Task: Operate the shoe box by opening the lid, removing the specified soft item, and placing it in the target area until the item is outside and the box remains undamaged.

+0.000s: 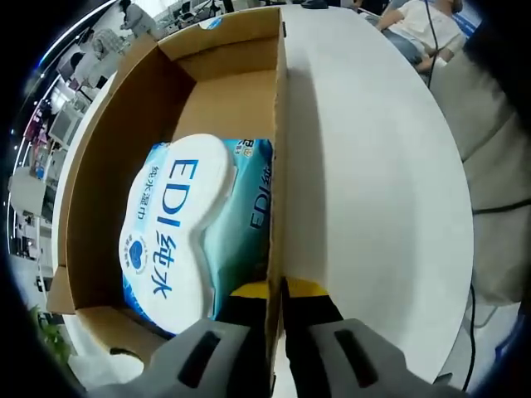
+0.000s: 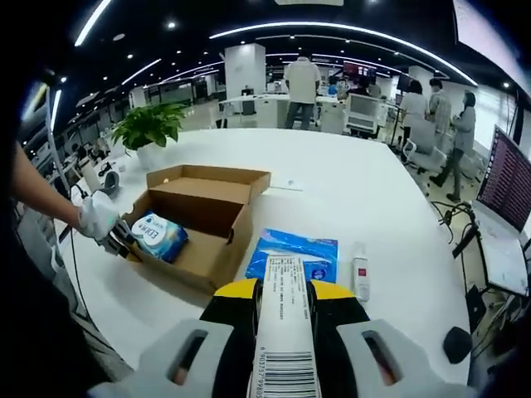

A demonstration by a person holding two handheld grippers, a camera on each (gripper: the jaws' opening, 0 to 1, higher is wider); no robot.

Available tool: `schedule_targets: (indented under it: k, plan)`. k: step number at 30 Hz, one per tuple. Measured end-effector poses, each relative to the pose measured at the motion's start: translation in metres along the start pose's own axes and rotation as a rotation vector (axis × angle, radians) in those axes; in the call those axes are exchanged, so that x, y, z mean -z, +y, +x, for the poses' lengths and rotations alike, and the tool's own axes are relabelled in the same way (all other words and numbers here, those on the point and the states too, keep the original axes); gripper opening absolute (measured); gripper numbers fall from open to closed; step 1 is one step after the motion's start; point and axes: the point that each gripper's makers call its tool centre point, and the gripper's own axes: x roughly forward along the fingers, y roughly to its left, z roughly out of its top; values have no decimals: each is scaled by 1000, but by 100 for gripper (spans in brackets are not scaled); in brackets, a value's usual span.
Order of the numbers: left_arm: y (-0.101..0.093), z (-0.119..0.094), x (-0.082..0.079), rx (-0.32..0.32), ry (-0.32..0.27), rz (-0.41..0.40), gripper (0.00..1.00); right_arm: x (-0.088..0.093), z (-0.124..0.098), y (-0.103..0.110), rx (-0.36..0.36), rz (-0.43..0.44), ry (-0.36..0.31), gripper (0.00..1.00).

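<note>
White table, open box: left fingers pinching its wall, right fingers apparently gripping a labelled packet.

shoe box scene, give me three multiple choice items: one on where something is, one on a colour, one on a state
1. Where is the wet wipes pack labelled EDI?
A. inside the cardboard box
B. on the table beside the box
C. on the floor

2. What colour is the flat packet lying on the table beside the box?
A. red
B. blue
C. green

3. What is the left gripper doing?
A. hanging open above the table
B. gripping the potted plant
C. shut on the box wall

Answers:
1. A, the pack lies on the floor of the open cardboard box.
2. B, it is blue and rests on the white table in the right gripper view.
3. C, its jaws stand on either side of the wall's edge, pressed to it.
</note>
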Motion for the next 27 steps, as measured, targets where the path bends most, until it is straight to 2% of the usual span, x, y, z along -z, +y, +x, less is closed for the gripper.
schedule_targets:
  k: [9, 19, 27]
  plan:
    - [0, 0, 0, 0, 0, -1, 1, 10, -2, -16, 31, 22, 18, 20]
    - [0, 0, -1, 1, 0, -2, 1, 16, -10, -48, 84, 23, 15, 20]
    - [0, 0, 0, 1, 0, -2, 1, 27, -11, -61, 108, 30, 31, 20]
